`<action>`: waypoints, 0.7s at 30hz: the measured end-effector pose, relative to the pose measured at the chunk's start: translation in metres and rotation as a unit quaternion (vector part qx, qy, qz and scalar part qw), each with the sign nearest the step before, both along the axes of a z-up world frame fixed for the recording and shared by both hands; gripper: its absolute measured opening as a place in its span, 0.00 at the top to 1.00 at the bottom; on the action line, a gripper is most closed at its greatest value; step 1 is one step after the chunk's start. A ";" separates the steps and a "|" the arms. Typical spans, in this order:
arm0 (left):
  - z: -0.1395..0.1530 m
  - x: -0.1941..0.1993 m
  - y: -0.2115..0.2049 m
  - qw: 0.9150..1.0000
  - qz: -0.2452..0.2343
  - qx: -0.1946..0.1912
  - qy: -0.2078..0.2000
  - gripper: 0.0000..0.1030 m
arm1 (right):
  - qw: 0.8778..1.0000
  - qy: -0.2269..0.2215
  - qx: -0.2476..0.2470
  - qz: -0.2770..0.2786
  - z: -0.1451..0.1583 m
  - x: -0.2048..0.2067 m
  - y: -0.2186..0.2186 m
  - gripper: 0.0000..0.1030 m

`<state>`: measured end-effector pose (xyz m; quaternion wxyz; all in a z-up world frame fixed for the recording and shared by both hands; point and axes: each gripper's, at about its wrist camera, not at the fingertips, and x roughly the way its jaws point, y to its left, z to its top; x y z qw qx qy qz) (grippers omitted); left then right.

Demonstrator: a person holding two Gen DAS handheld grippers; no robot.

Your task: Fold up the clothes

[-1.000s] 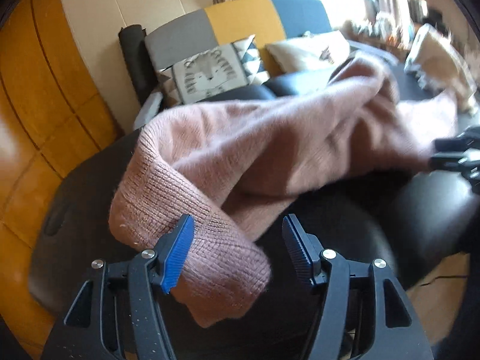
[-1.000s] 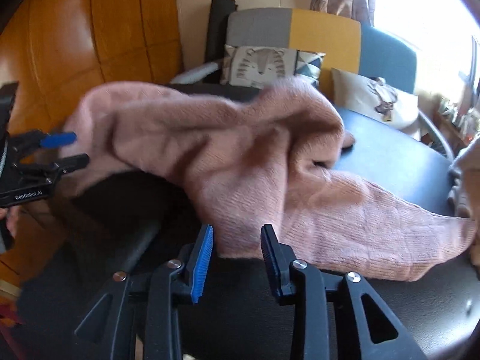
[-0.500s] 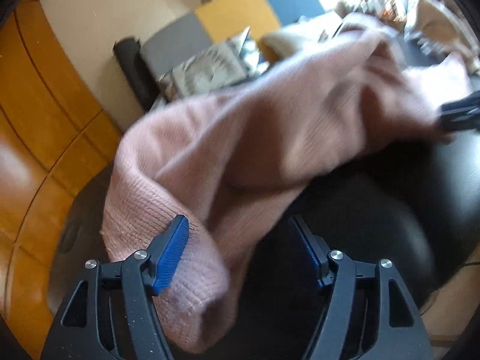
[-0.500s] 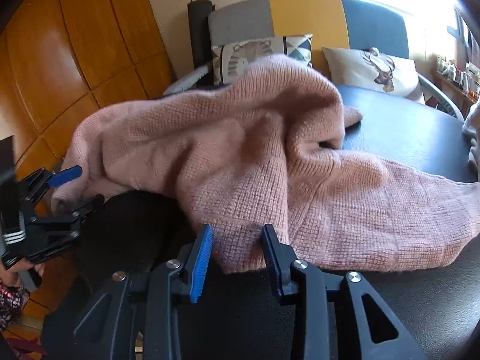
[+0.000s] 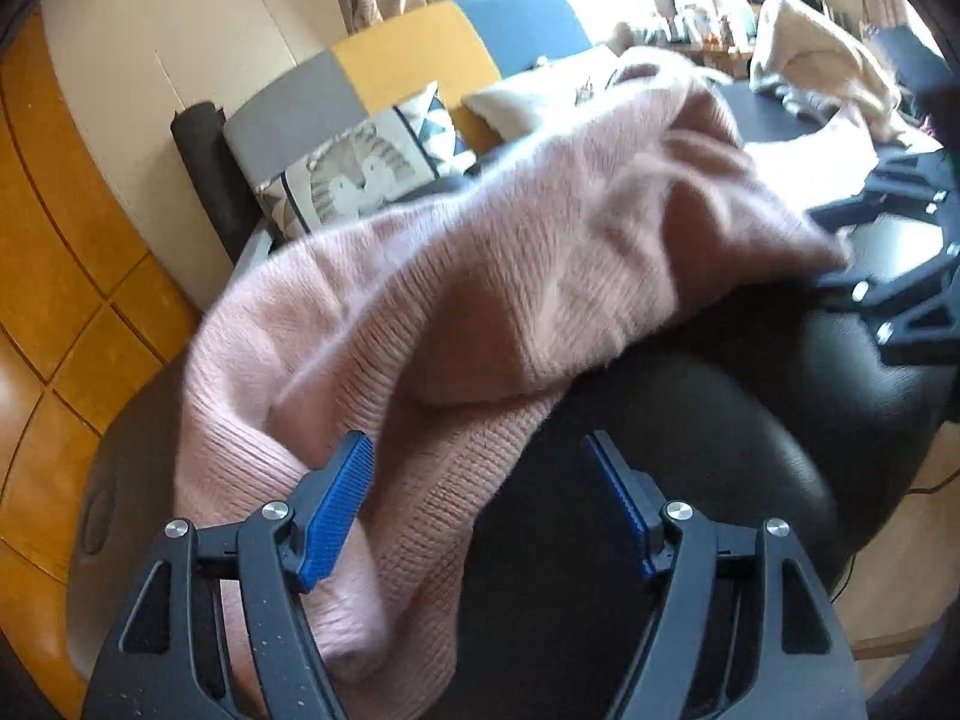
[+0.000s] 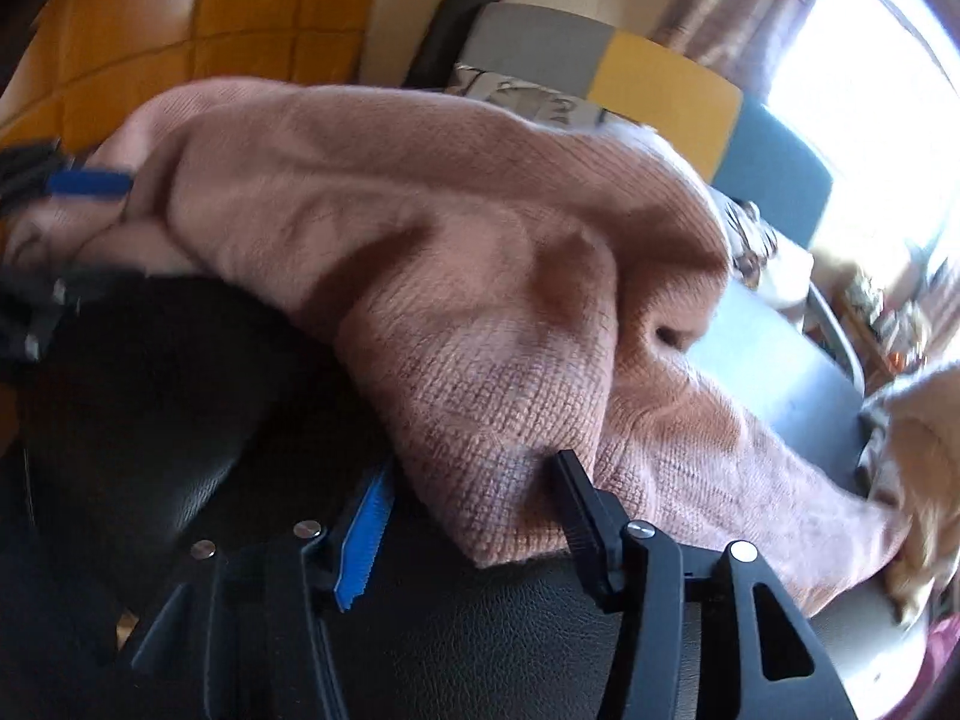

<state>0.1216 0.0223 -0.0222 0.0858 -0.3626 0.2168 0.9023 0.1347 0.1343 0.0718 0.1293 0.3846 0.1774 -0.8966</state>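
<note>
A pink knitted sweater (image 5: 540, 252) lies heaped across my dark, leather-grained worktop (image 5: 690, 432). Its weave is coarse and fuzzy, ribbed at the hem, and it bunches into soft rounded folds.

My left gripper (image 5: 480, 480) stands wide apart. The ribbed hem droops off the worktop edge between the blue ridged pads (image 5: 342, 498), brushing only the left one, so nothing is clamped.

My right gripper (image 6: 474, 492) is also apart, with a thick folded corner of the sweater (image 6: 480, 360) sitting between the fingers, not pinched.

The left view alone shows a cushion with an animal print (image 5: 366, 174) against a grey, yellow and blue chair back (image 5: 390, 66), and a beige garment (image 5: 822, 54) at the far end of the worktop. The right view alone shows the sweater's long flat part (image 6: 750, 468) spreading towards that beige heap (image 6: 924, 450), and the grain of the worktop (image 6: 480, 630) up close.
</note>
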 end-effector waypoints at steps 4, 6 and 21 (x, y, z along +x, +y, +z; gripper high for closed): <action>-0.007 -0.010 -0.009 0.998 0.008 0.049 -0.024 0.28 | 0.999 -0.002 -0.035 -0.021 -0.001 -0.004 0.008 0.39; -0.005 -0.017 -0.009 0.998 0.011 0.054 -0.034 0.30 | 0.999 -0.004 -0.047 -0.021 -0.002 -0.004 0.010 0.33; 0.015 -0.024 -0.024 0.995 0.062 0.081 0.002 0.83 | 0.987 -0.008 -0.147 -0.060 0.003 -0.015 0.055 0.75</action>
